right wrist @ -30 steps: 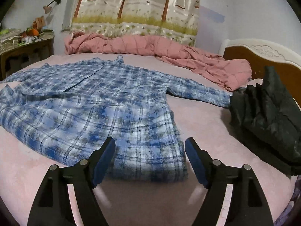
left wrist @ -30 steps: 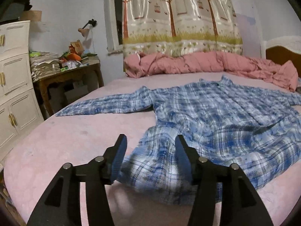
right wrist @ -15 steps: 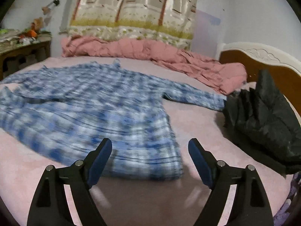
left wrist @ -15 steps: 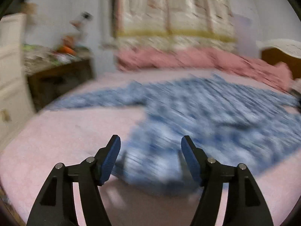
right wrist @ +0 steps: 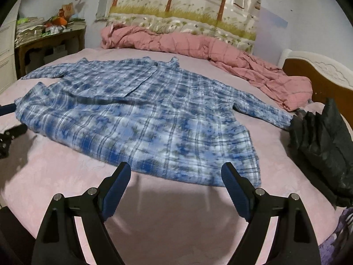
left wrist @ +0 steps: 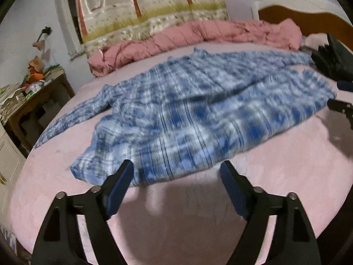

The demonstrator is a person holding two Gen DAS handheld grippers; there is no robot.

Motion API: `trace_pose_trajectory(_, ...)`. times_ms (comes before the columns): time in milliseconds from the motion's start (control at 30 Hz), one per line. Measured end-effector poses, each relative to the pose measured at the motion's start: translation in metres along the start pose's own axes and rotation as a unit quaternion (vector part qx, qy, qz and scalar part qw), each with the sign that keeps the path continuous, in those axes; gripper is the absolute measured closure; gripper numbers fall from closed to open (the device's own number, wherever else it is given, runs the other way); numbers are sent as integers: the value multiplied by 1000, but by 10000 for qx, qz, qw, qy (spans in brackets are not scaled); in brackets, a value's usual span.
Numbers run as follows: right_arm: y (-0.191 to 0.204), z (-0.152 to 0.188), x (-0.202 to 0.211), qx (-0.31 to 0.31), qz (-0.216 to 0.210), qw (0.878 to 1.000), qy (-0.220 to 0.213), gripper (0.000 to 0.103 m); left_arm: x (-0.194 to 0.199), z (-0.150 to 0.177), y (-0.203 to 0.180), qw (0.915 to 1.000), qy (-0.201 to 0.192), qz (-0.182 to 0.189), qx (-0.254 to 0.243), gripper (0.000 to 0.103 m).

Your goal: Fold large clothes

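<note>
A large blue checked shirt [right wrist: 141, 119] lies spread on the pink bed [right wrist: 176, 225], with the collar toward the far side and the hem toward the cameras. One sleeve [left wrist: 66, 121] reaches out toward the wooden side table [left wrist: 39, 92], the other sleeve [right wrist: 262, 108] points toward a black jacket [right wrist: 324, 145] that lies by the headboard. A pink quilt [right wrist: 198, 46] is bunched along the far edge of the bed.

The left tongs [left wrist: 176, 172] are wide open and hold nothing; they hang just before the hem, near its left corner. The right tongs [right wrist: 176, 174] are open as well and empty, just before the hem near its right corner. The shirt looks not yet folded, so I judge the step in hand is to take the hem at both corners.

To do it well, each pair of tongs should go low to the bed, so that one finger slides under the edge of the cloth and the other stays above it. It is better to close on both layers of the shirt, not only on the upper one, and not to catch the sheet. The two grips should stand well apart and level, so the hem stays straight when it is lifted toward the collar. The cloth is soft and will sag between the grips.
</note>
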State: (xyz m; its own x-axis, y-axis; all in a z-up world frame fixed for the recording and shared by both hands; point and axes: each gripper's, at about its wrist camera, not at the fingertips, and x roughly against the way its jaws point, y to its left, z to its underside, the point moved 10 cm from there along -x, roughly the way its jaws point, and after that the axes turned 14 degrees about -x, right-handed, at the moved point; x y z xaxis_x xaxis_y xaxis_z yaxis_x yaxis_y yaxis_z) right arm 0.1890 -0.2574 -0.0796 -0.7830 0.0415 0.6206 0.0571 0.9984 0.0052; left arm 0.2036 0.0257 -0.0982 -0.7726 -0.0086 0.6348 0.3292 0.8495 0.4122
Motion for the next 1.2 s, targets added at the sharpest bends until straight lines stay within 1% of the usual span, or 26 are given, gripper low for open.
trace_pose_trajectory(67, 1, 2, -1, 24, 16, 10000, 6, 17, -3, 6, 4, 9998, 124, -144, 21, 17)
trace_pose_trajectory(133, 0, 4, -4, 26, 90, 10000, 26, 17, -7, 9, 5, 9996, 197, -196, -15, 17)
trace_pose_trajectory(233, -1, 6, -9, -25, 45, 9999, 98, 17, -15, 12, 11, 9987, 342, -377, -28, 17)
trace_pose_trajectory(333, -1, 10, -16, 42, 79, 9997, 224, 17, -27, 15, 17, 9971, 507, -571, 8, 16)
trace_pose_trajectory(367, 2, 12, -19, 101, 50, 9995, 307, 17, -30, 15, 20, 9967, 541, -601, 63, 15)
trace_pose_trajectory(433, 14, 24, -25, 330, -240, 9967, 697, 17, -37, 15, 26, 9960, 636, -591, 206, 14)
trace_pose_trajectory(467, 25, 33, -27, 526, -548, 9924, 972, 17, -40, 15, 29, 9955, 714, -534, 306, 14)
trace_pose_trajectory(500, 31, 35, -27, 648, -649, 9906, 1011, 17, -41, 14, 32, 9951, 743, -504, 403, 14)
trace_pose_trajectory(533, 33, 34, -27, 743, -554, 9913, 931, 16, -42, 14, 34, 9948, 754, -531, 437, 14)
trace_pose_trajectory(600, 32, 31, -34, 827, -398, 9915, 926, 12, -45, 12, 38, 9938, 782, -719, 337, 14)
trace_pose_trajectory(633, 29, 28, -38, 765, -331, 9921, 941, 10, -47, 12, 40, 9931, 792, -820, 276, 14)
trace_pose_trajectory(700, 21, 19, -49, 594, -131, 9941, 901, 10, -50, 11, 42, 9930, 764, -876, 228, 14)
trace_pose_trajectory(733, 16, 15, -53, 573, -17, 9949, 834, 10, -51, 12, 44, 9931, 746, -869, 238, 14)
trace_pose_trajectory(800, -1, -1, -66, 571, 508, 9958, 507, 10, -52, 10, 48, 9943, 636, -815, 274, 14)
trace_pose_trajectory(867, -12, -12, -75, 600, 775, 9948, 272, 11, -55, 12, 55, 9941, 639, -835, 275, 14)
trace_pose_trajectory(900, -17, -15, -78, 603, 848, 9942, 253, 24, -57, 14, 59, 9937, 685, -834, 287, 14)
trace_pose_trajectory(933, -22, -16, -81, 556, 824, 9947, 277, 51, -59, 16, 65, 9933, 724, -832, 352, 14)
trace_pose_trajectory(967, -27, -16, -83, 457, 684, 9960, 341, 60, -60, 18, 71, 9928, 728, -830, 471, 16)
trace_pose_trajectory(1000, -31, -16, -85, 358, 552, 9970, 396, 64, -60, 20, 77, 9924, 698, -809, 607, 25)
trace_pose_trajectory(1033, -36, -16, -86, 289, 554, 9973, 385, 77, -59, 22, 81, 9924, 655, -776, 691, 33)
trace_pose_trajectory(1067, -45, -18, -86, 165, 654, 9971, 355, 86, -58, 24, 84, 9925, 610, -770, 728, 59)
trace_pose_trajectory(1100, -52, -20, -85, 35, 623, 9975, 321, 95, -56, 27, 88, 9919, 605, -865, 710, 94)
trace_pose_trajectory(1133, -54, -19, -80, -89, 505, 9984, 232, 98, -54, 28, 89, 9915, 570, -960, 665, 98)
trace_pose_trajectory(1167, -55, -21, -75, -160, 430, 9989, 134, 99, -49, 26, 87, 9925, 409, -966, 629, 98)
trace_pose_trajectory(1200, -56, -23, -69, -182, 424, 9989, 18, 100, -39, 23, 86, 9925, 202, -1048, 598, 99)
